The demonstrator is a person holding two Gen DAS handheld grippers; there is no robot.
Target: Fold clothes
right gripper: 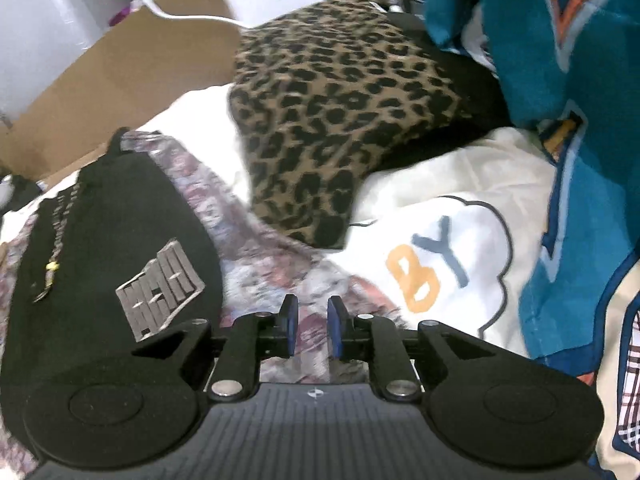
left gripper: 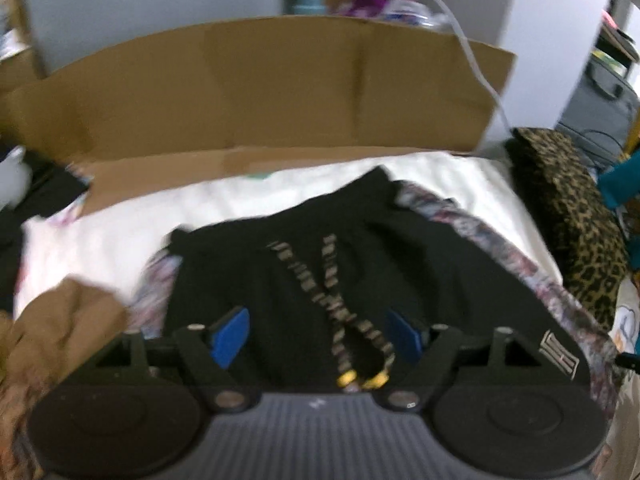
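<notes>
Black shorts [left gripper: 304, 280] lie flat on a floral garment [right gripper: 280, 280] over the white bedding [left gripper: 160, 216], drawstring [left gripper: 332, 300] crossed at centre. Left gripper [left gripper: 320, 336] hangs over the drawstring, fingers spread wide, empty. Right gripper [right gripper: 312, 328] sits above the floral fabric beside the shorts, fingers nearly together, nothing between them. Leopard-print cloth [right gripper: 336, 112] just beyond; cardboard [left gripper: 260, 88] behind the bed.

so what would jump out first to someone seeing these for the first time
Probably the black shorts lying mid-bed on a white sheet, their striped drawstring crossing between the open jaws of the left gripper. Next, the leopard-print cloth heaped to their right, with teal fabric beyond it. A cardboard sheet stands behind the bed.
</notes>
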